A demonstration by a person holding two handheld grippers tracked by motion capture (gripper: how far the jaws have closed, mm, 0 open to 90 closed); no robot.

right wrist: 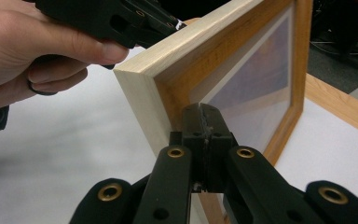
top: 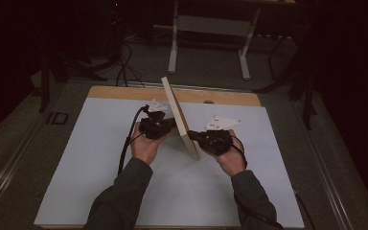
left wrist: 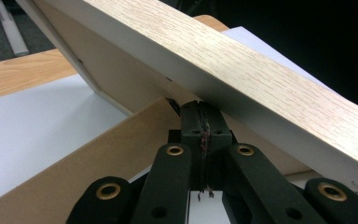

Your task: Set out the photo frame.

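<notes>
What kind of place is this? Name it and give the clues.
Probably a lab or workshop recording station, not a home: a white sheet covers the wooden table, dark curtains surround it, cables trail over grey carpet, and a bare metal bench frame stands behind.

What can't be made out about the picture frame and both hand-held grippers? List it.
- Picture frame: the image behind its glass is blurred by glare in the right gripper view.
- Left hand-held gripper: the shut tips meet the frame's back; whether they pinch anything is hidden.
- Right hand-held gripper: its shut jaws hide the contact.
- High view: too dim and small.
</notes>
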